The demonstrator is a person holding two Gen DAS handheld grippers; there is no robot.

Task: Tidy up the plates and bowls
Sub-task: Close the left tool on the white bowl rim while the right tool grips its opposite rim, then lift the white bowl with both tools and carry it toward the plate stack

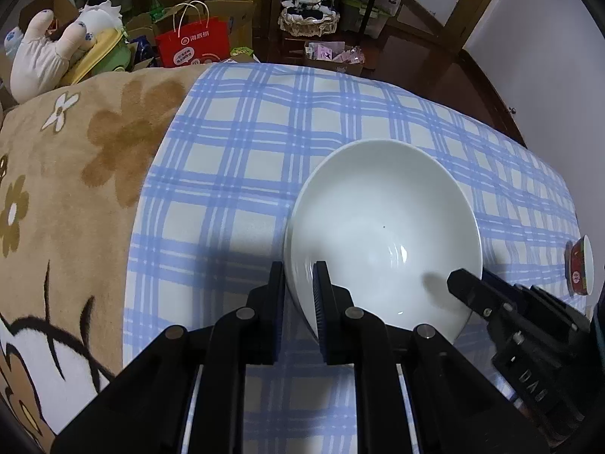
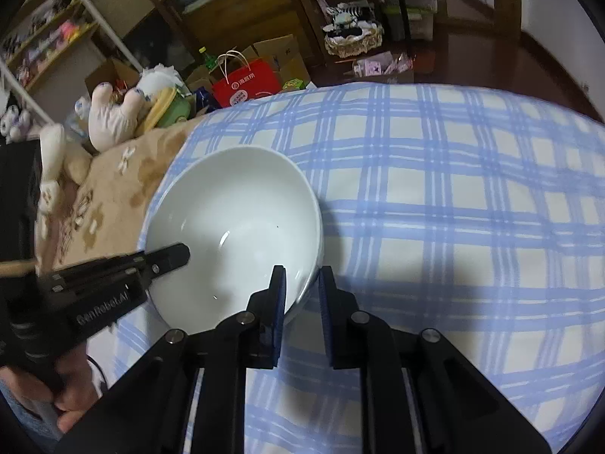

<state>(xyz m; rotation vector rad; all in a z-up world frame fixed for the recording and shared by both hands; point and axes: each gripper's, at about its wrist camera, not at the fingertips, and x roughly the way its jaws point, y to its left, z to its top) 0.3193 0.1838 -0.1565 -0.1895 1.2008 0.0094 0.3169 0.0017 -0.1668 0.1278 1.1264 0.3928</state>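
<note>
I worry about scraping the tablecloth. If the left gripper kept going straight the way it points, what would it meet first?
The white bowl: the left gripper already straddles its near rim, so its wall comes first, probably then the checked tablecloth beneath.

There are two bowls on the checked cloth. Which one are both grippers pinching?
The big plain white bowl: the left gripper and the right gripper each clamp its rim on opposite sides. The small red patterned bowl sits apart, untouched.
</note>
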